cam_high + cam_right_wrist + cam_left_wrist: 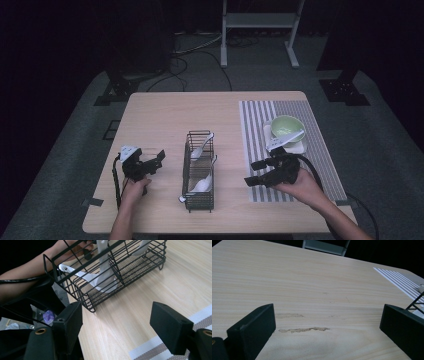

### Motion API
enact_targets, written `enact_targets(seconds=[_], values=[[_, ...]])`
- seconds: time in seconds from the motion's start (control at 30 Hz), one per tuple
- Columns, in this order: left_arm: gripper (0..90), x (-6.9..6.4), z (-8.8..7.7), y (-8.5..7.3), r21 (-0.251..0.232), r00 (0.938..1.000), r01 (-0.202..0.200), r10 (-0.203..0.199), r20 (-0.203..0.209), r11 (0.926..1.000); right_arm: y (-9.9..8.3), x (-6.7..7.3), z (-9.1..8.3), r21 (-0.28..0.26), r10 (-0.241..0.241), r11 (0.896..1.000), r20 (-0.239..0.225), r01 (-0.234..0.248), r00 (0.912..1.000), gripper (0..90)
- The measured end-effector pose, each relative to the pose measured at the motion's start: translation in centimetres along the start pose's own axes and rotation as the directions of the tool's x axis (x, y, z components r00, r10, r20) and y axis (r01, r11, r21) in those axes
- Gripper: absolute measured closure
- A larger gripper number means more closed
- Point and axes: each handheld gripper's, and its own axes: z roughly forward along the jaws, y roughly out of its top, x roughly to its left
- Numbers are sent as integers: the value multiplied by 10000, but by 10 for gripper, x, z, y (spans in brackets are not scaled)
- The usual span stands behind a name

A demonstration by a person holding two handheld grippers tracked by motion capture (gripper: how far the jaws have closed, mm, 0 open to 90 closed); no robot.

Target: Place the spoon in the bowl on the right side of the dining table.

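Observation:
A black wire basket [200, 170] stands mid-table with white spoons [202, 184] in its compartments. The right gripper view has the basket [135, 267] close ahead, spoons [105, 280] leaning inside. On a striped placemat [260, 120] a green bowl [286, 125] rests on a white plate [270, 131], with a white spoon [285, 140] across its near rim. My left gripper [156, 162] [328, 312] is open over bare wood, left of the basket. My right gripper [255, 172] [117, 315] is open just right of the basket, at the placemat's near edge, holding nothing.
The wooden table [165, 115] has bare room at the back and left. A white metal stand [260, 22] and cables [185, 60] lie on the floor behind it. The person's left forearm [30, 267] shows beyond the basket.

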Motion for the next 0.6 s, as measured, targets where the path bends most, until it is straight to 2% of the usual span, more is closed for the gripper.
enact_targets(seconds=[0.33, 0.6], values=[[0, 0, 0, 0, 3, 10000, -27, 27, 0, 10000, 13, 4, 5, 140, -69, 9999, -132, 70, 9999, 252], [0, 0, 0, 0, 19, 10000, -39, 39, -3, 10000, 23, 6, 13, 459, 101, 9989, -452, -80, 9989, 252]])
